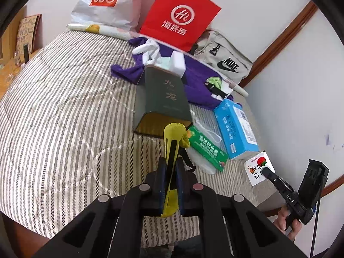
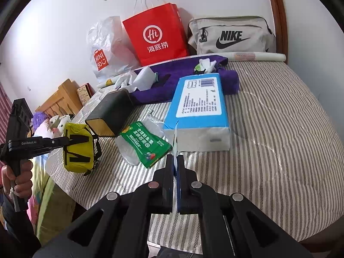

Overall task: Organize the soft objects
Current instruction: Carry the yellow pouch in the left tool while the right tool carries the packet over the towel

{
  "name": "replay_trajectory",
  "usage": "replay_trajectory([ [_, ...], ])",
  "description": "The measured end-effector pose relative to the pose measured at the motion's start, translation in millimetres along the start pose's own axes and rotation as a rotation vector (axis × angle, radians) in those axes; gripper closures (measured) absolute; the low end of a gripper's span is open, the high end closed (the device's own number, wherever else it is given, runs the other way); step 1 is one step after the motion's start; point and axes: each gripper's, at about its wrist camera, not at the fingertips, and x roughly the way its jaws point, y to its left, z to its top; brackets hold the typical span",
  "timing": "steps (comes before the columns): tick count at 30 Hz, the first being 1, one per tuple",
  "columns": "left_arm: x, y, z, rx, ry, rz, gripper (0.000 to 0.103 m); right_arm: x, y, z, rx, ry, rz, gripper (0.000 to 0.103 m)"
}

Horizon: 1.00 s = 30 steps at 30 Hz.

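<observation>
**Both grippers loaded above the striped bed**

Left gripper [image 1: 169, 167] is clamped tight on the yellow pouch [image 2: 78, 148], which hangs clear of the striped quilt [image 1: 64, 118] at the bed's near edge. Right gripper [image 2: 176, 161] is pinched on a small white sachet [image 1: 258, 167], also lifted off the bed. Below them lie a dark green box [image 1: 165, 94] on its side, a green packet [image 2: 146, 144] and a blue tissue pack [image 2: 197, 103]. At the wall stand the red paper bag [image 2: 157, 36], the white plastic bag [image 2: 105, 49] and the grey Nike bag [image 2: 230, 36], contents unseen.
</observation>
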Motion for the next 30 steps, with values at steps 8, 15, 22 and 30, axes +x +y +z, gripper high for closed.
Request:
replay_trajectory([
  [8, -9.3, -11.4, 11.7, 0.019, -0.022, -0.008, 0.094, -9.1, 5.6, 11.8, -0.015, -0.023, 0.008, 0.101],
  [15, -16.1, -18.9, 28.1, 0.034, -0.053, -0.001, 0.094, -15.8, 9.7, 30.0, -0.032, -0.050, 0.025, 0.101],
  [22, -20.9, -28.5, 52.8, 0.056, -0.082, 0.000, 0.094, -15.5, 15.3, 55.4, -0.056, -0.077, 0.043, 0.101],
  [30, -10.7, -36.7, 93.0, 0.060, -0.103, -0.006, 0.094, -1.0, 14.9, 89.7, -0.062, -0.091, 0.055, 0.101],
])
